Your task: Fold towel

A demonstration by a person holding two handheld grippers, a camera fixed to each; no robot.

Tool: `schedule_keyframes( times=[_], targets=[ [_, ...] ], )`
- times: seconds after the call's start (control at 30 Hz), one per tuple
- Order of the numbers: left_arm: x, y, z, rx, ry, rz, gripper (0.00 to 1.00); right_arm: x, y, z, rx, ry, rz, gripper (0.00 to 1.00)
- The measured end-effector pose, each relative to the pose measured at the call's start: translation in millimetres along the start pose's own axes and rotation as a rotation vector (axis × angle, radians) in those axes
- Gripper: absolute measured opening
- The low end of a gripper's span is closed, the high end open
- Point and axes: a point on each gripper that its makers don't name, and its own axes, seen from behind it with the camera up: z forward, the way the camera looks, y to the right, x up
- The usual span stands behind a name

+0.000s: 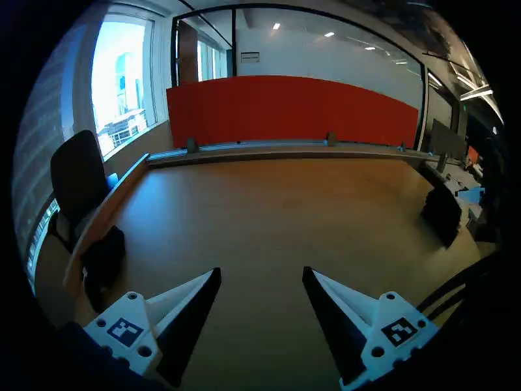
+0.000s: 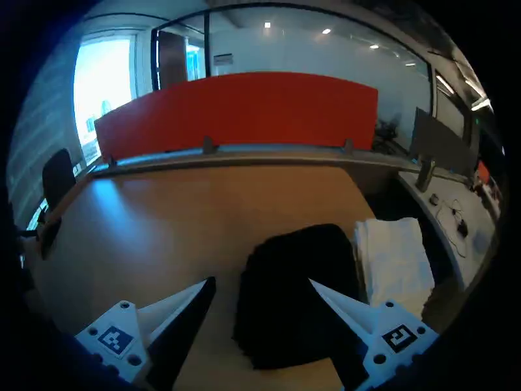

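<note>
Judging from how things lie, the folding looks done or close to it: the black towel (image 2: pixel 293 274) sits as a compact, squared-off pad on the table (image 2: pixel 163 215), straight ahead of the right gripper (image 2: pixel 261 281) and reaching in between its fingers. A folded white towel (image 2: pixel 394 260) lies just beside it, off that gripper's right finger. Both the right gripper and the left gripper (image 1: pixel 261 270) are spread wide and hold nothing; bare wood lies ahead of the left one
</note>
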Motion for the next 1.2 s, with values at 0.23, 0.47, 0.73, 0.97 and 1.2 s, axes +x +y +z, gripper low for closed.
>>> schedule_keyframes(
  times=[0.23,0.47,0.73,0.97,1.2],
  targets=[
    [7,-2.5,3.8,0.003,0.019,-0.014,0.92,33,6,-7.4,-0.049,0.156,0.021,1.00],
    [15,-4.7,7.3,0.006,0.046,-0.015,0.93,70,19,-21.9,-0.137,0.341,-0.007,1.00],
    [28,-7.9,12.1,0.015,0.092,-0.024,0.93,87,9,-28.5,-0.133,0.414,-0.020,1.00],
    [56,-14.7,13.8,0.032,0.194,-0.020,0.93,100,-4,-31.4,-0.122,0.433,-0.042,1.00],
    [104,-22.4,4.0,0.047,0.345,0.028,0.93,114,-16,-37.1,-0.124,0.453,-0.069,1.00]
  ],
)
